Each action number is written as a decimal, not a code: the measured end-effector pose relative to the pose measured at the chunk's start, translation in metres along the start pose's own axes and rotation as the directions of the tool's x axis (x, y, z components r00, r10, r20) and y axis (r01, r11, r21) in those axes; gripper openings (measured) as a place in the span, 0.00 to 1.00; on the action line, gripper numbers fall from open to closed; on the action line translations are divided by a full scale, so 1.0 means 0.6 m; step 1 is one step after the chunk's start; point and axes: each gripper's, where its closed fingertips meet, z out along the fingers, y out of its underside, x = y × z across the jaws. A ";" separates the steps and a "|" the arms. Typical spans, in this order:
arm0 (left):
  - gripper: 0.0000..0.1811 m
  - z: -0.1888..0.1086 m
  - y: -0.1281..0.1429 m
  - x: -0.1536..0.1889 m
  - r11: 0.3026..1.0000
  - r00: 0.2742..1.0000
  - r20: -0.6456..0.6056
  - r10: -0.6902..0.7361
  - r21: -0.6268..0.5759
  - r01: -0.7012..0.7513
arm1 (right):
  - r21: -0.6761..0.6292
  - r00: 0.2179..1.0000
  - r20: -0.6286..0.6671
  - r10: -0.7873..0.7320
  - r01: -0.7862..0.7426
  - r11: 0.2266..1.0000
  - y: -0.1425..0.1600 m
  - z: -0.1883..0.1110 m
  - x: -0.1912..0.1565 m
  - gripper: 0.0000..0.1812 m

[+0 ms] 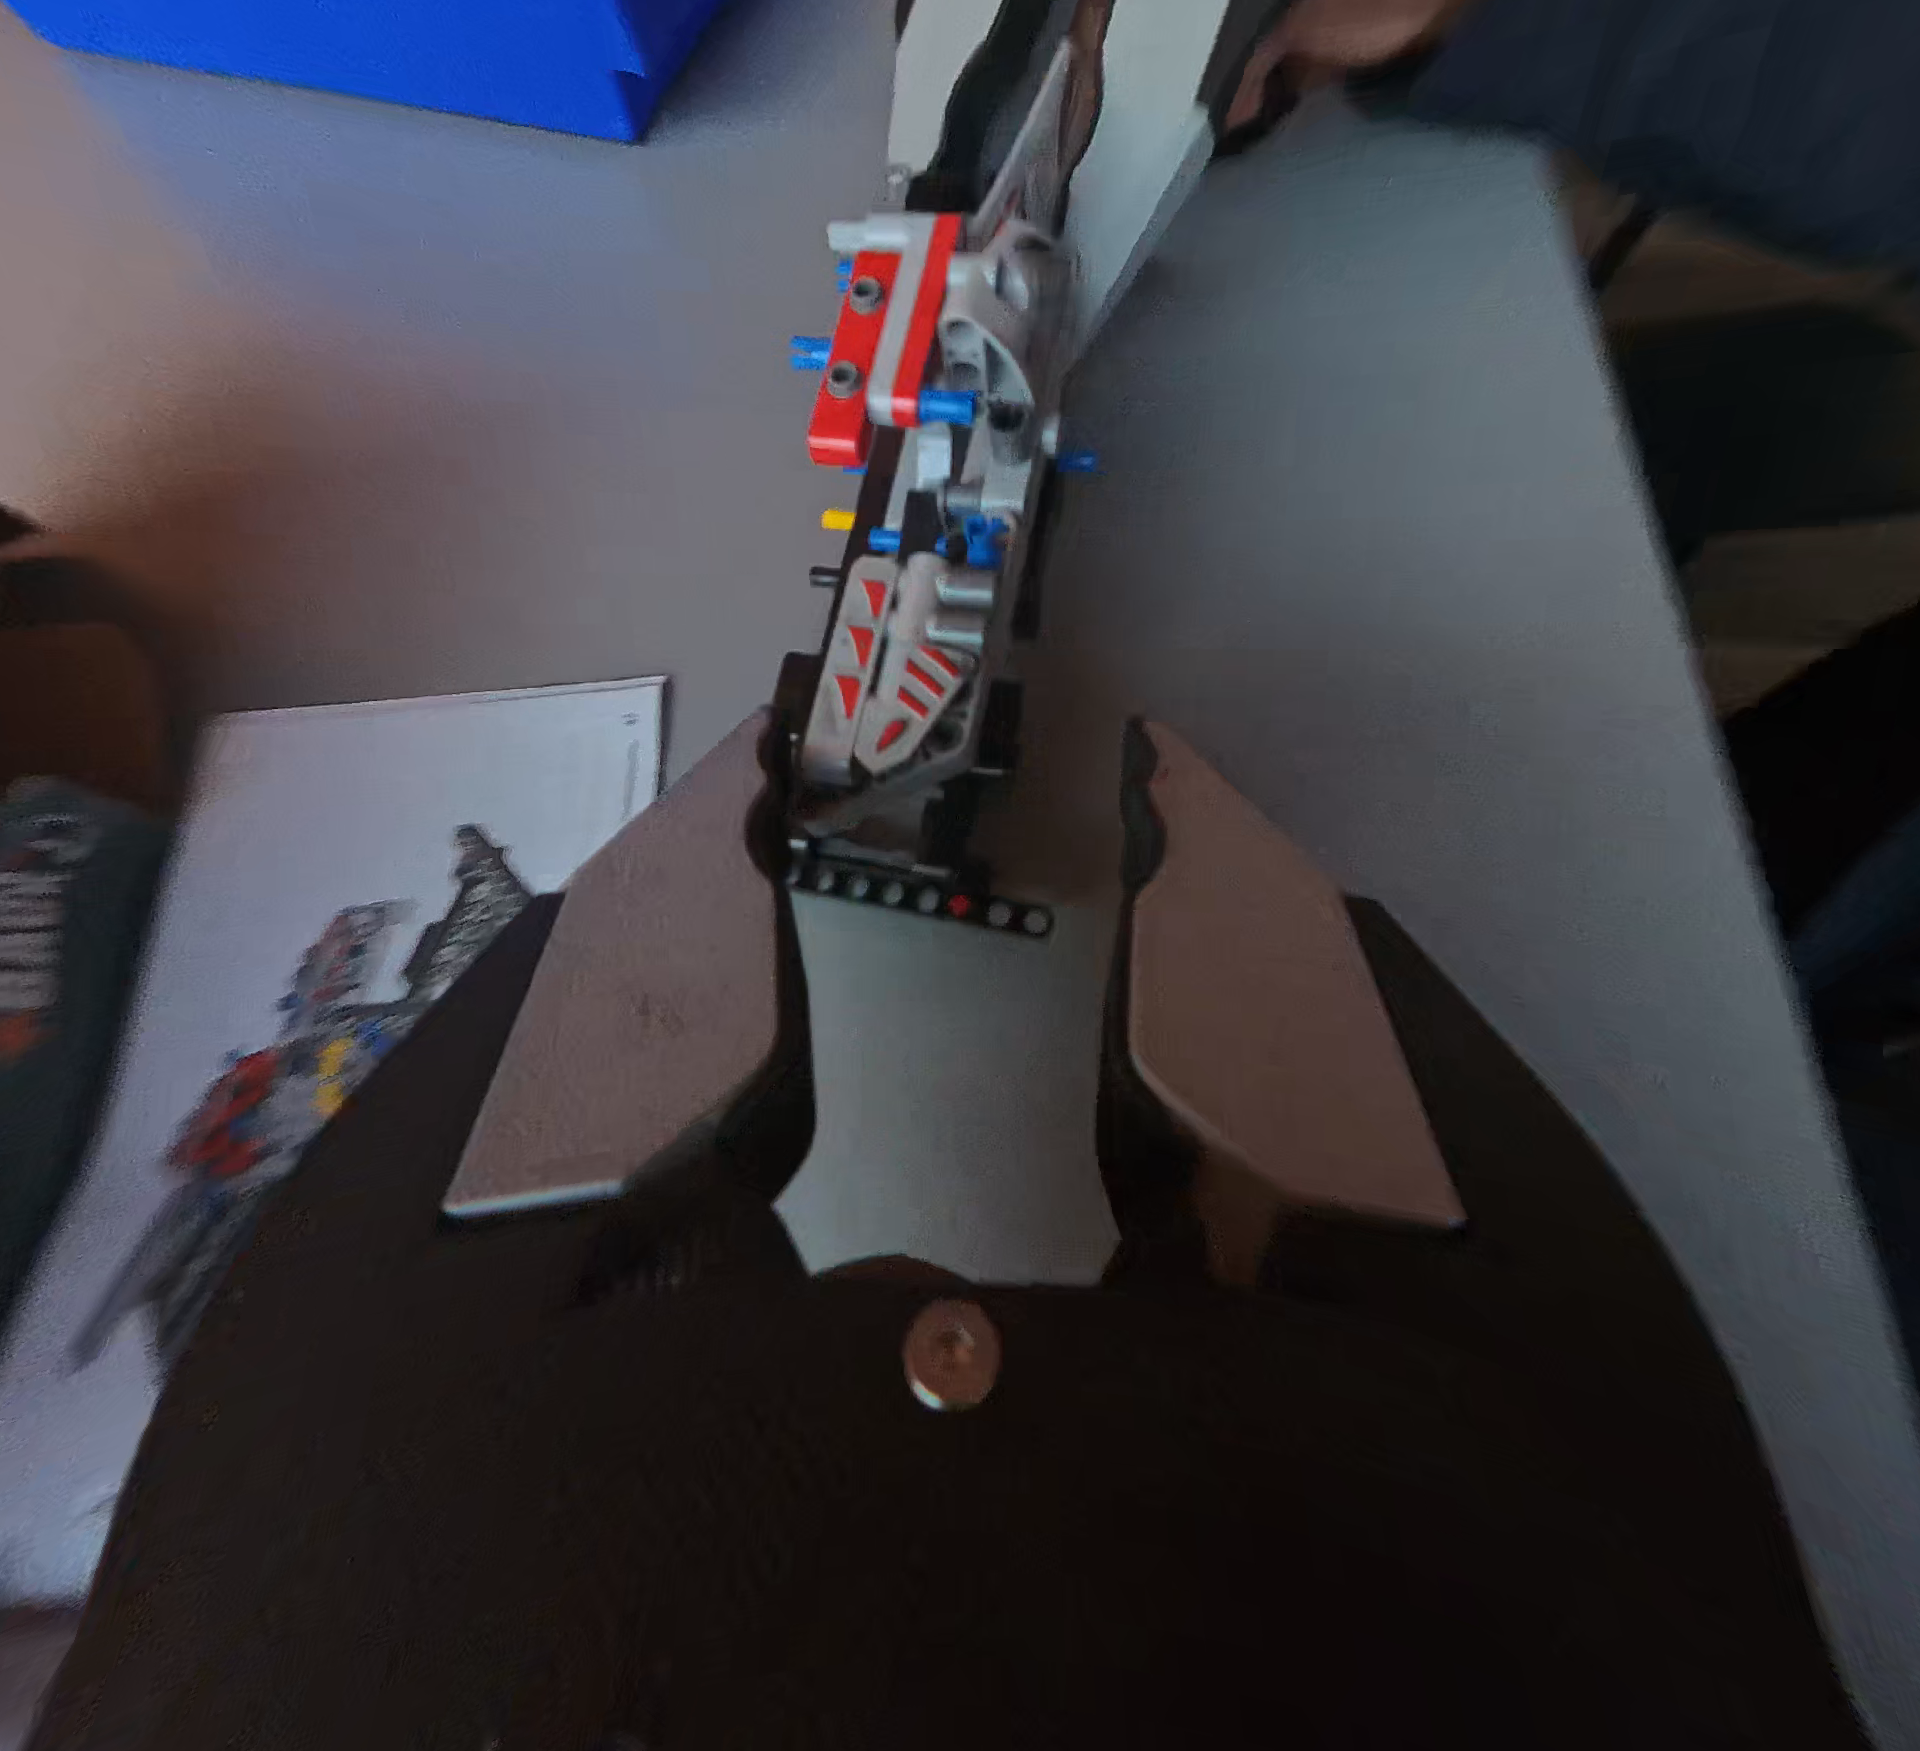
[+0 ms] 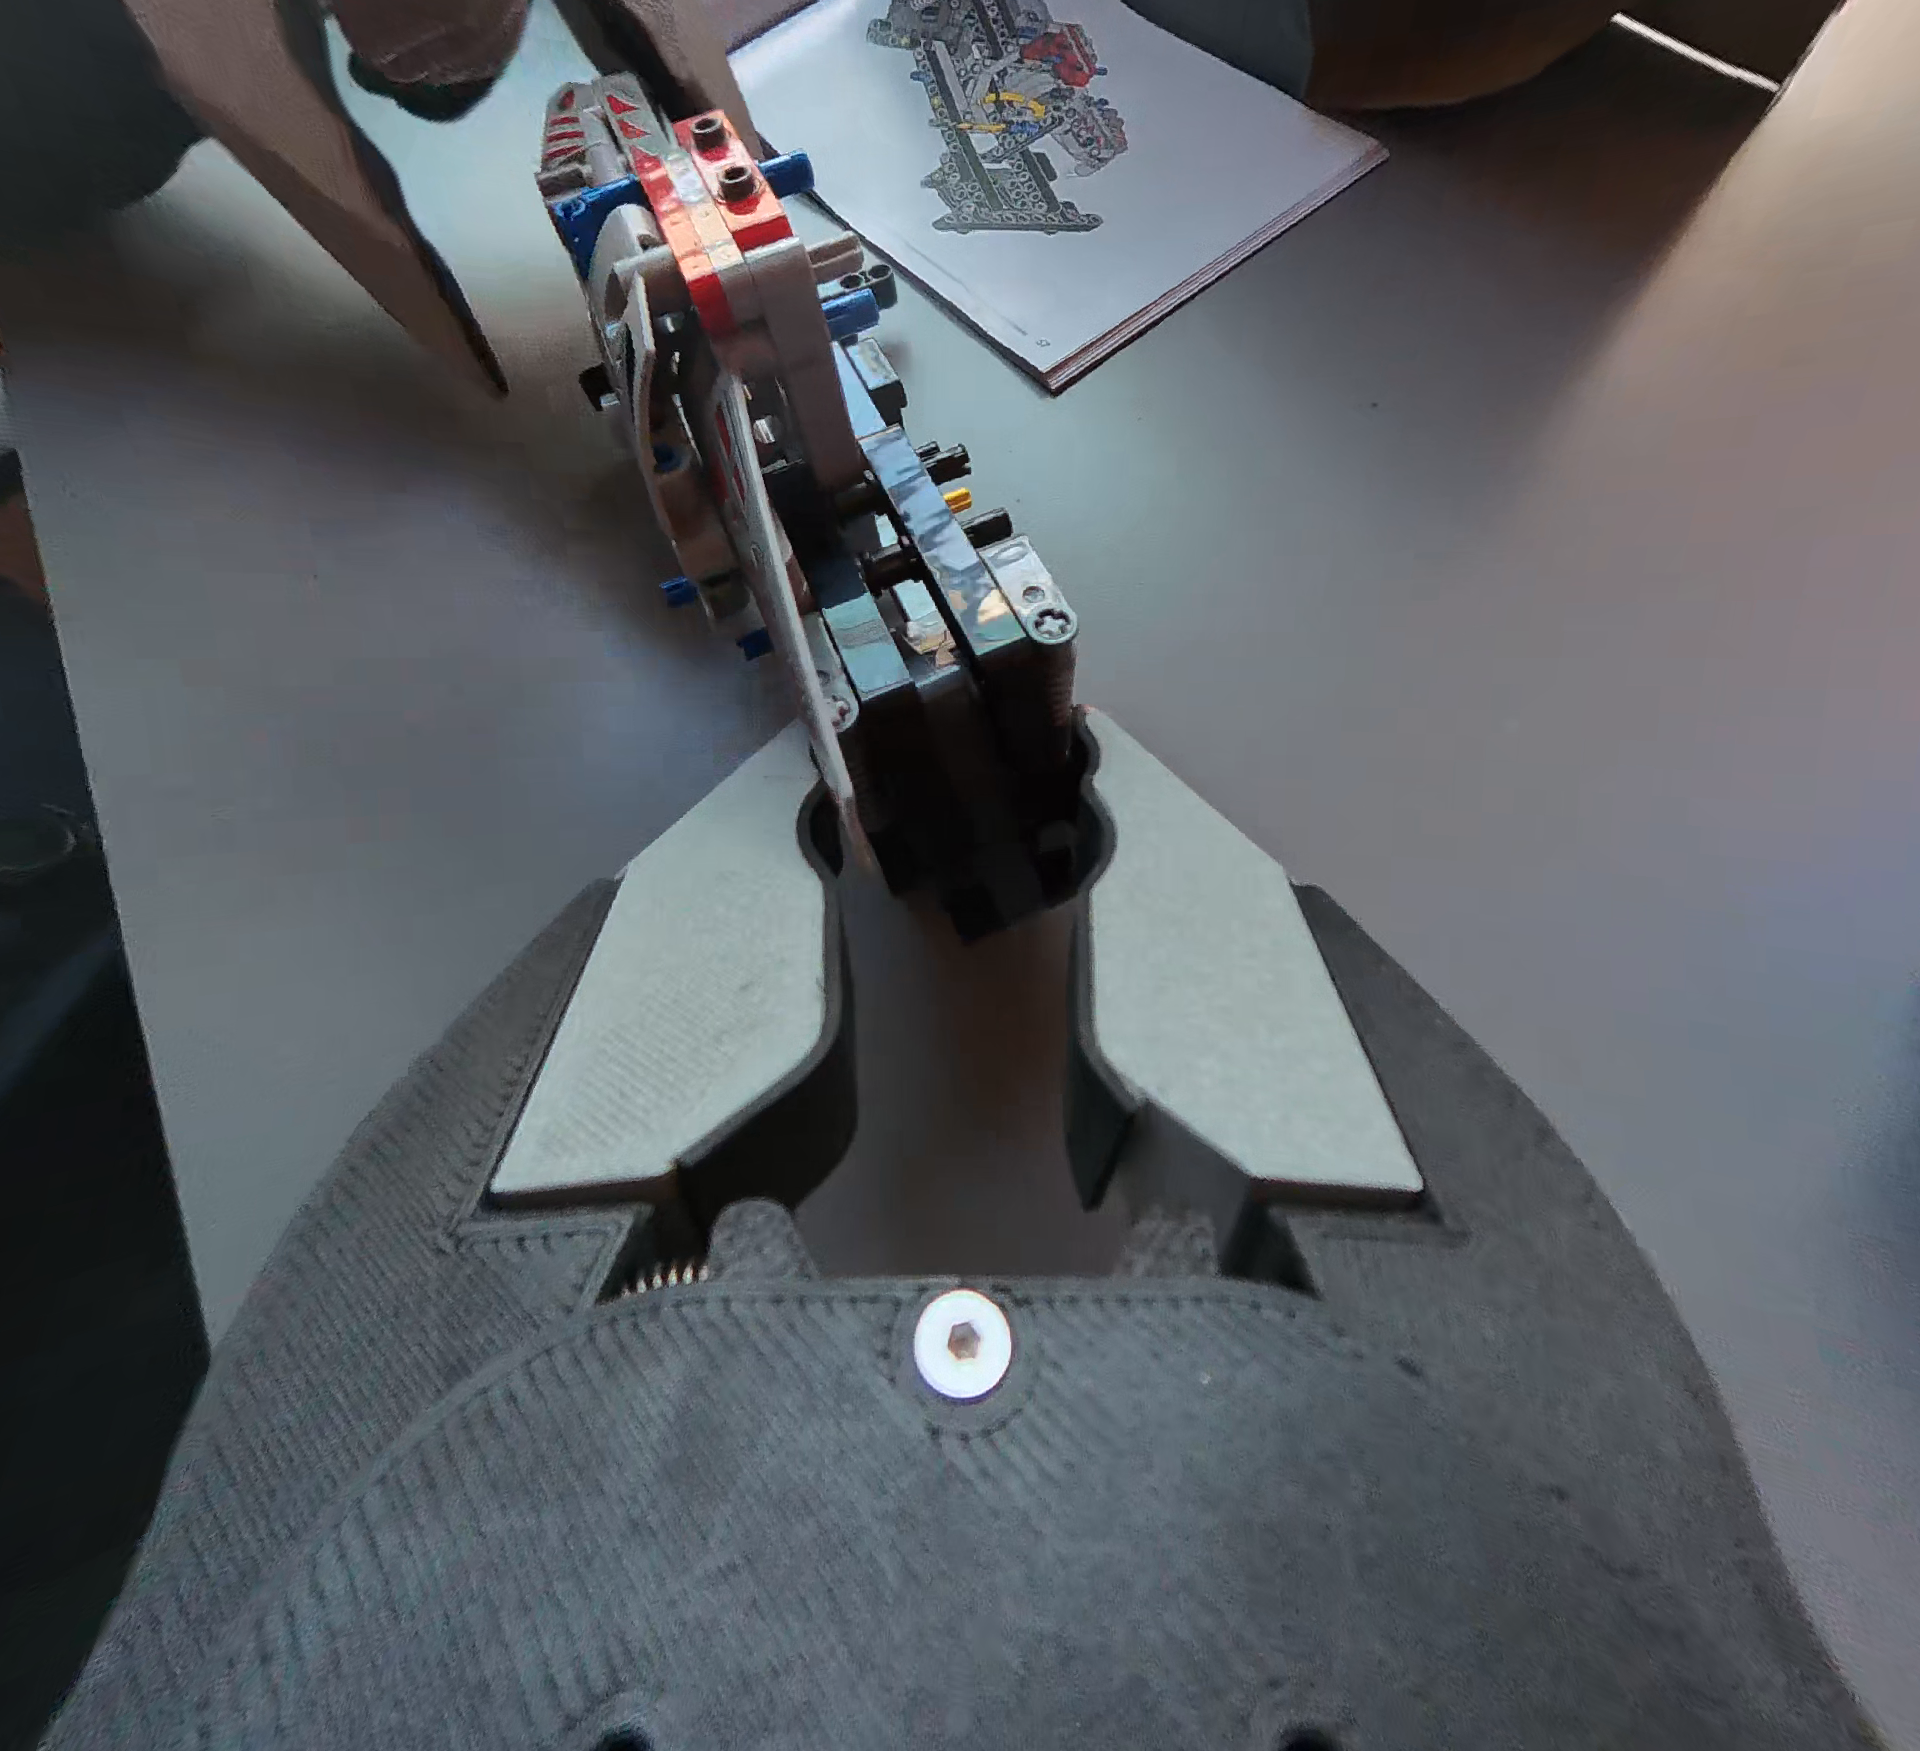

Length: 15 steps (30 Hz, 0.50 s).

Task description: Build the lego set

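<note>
Item: lego model (image 2: pixel 790 454), long axis running between my two tools, above the bench (image 2: pixel 1455 662). My right hand-held gripper (image 2: pixel 956 808) is clamped on its black end; my left hand-held gripper (image 1: pixel 951 802) stands apart around the opposite end. Instruction booklet (image 2: pixel 1070 143) lies toward the bench edge.

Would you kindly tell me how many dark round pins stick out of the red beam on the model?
2: both sit on the red beam of the lego model, one farther from the right gripper, one nearer. Others may be hidden.

Glossy plastic lego model (image 2: pixel 831 496), matt grey table (image 2: pixel 1455 662), paper booklet (image 2: pixel 1143 174)
</note>
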 end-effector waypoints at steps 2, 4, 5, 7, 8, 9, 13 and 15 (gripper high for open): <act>0.31 -0.009 0.006 -0.006 0.992 0.982 0.142 0.125 -0.048 -0.119 | -0.012 0.999 0.027 0.040 -0.040 0.999 -0.001 0.001 -0.005 0.22; 0.29 -0.021 0.000 -0.010 0.976 0.938 0.268 0.220 -0.057 -0.212 | -0.027 0.993 0.070 0.095 -0.093 0.995 -0.003 0.002 -0.015 0.22; 0.26 -0.029 -0.008 -0.010 0.967 0.914 0.319 0.251 -0.044 -0.251 | -0.038 0.987 0.093 0.127 -0.124 0.992 -0.004 0.003 -0.020 0.22; 0.19 -0.046 -0.022 0.000 0.954 0.888 0.360 0.285 -0.020 -0.298 | -0.067 0.968 0.137 0.212 -0.205 0.977 -0.005 0.003 -0.030 0.22; 0.19 -0.053 -0.026 0.007 0.951 0.884 0.363 0.294 -0.018 -0.308 | -0.086 0.952 0.156 0.262 -0.252 0.964 -0.005 0.004 -0.034 0.22; 0.18 -0.059 -0.028 0.014 0.949 0.882 0.360 0.303 -0.026 -0.315 | -0.108 0.933 0.177 0.313 -0.297 0.949 -0.006 0.004 -0.039 0.22; 0.18 -0.066 -0.028 0.024 0.932 0.864 0.354 0.358 -0.079 -0.354 | -0.247 0.824 0.296 0.483 -0.423 0.872 -0.006 0.011 -0.069 0.21; 0.20 -0.061 -0.023 0.016 0.928 0.870 0.325 0.372 -0.119 -0.353 | -0.327 0.765 0.347 0.543 -0.444 0.834 -0.007 0.019 -0.085 0.22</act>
